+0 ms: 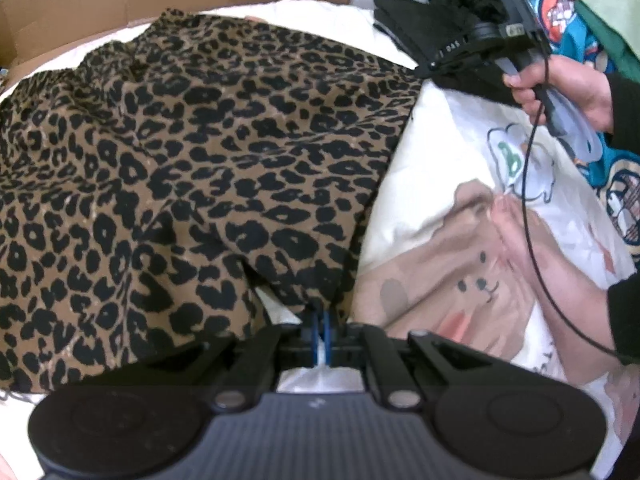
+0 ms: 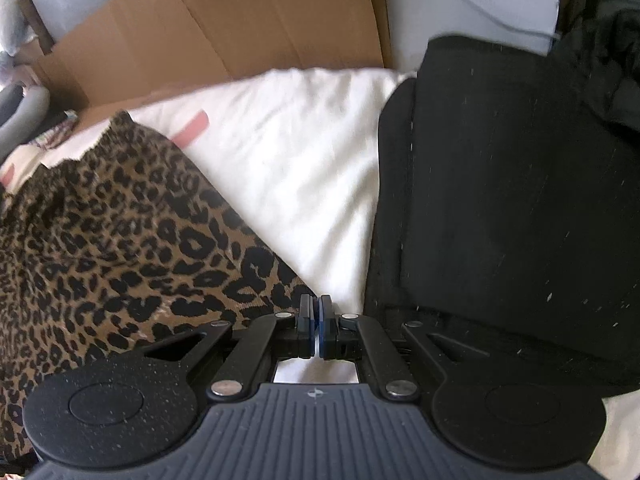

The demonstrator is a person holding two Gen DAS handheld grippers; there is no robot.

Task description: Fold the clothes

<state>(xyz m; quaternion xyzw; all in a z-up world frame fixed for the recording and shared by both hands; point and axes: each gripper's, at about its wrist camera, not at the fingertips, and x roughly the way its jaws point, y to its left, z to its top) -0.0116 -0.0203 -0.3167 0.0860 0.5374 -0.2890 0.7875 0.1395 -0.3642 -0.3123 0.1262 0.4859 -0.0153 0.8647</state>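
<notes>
**Leopard garment pinched at two points on the bed**

Left wrist view: the left gripper (image 1: 321,322) pinches the leopard-print garment (image 1: 180,168) at its 6 o'clock hem; the cloth spreads toward 10 o'clock over the bed (image 1: 420,184).

Right wrist view: the right gripper (image 2: 316,322), pressed together, seems to nip the garment's edge; black clothes (image 2: 500,208) lie at 2 o'clock.

Judgement: mid-fold; both held points should travel together.

The thin woven garment (image 1: 192,168) was tan-brown with a black leopard-spot pattern. The soft bed cover (image 2: 296,168) beneath it was white, printed with beige cartoon bears. The folded cloth pile (image 2: 512,208) was plain black, flecked with pale lint. The flat cardboard sheet (image 2: 224,32) was brown.
</notes>
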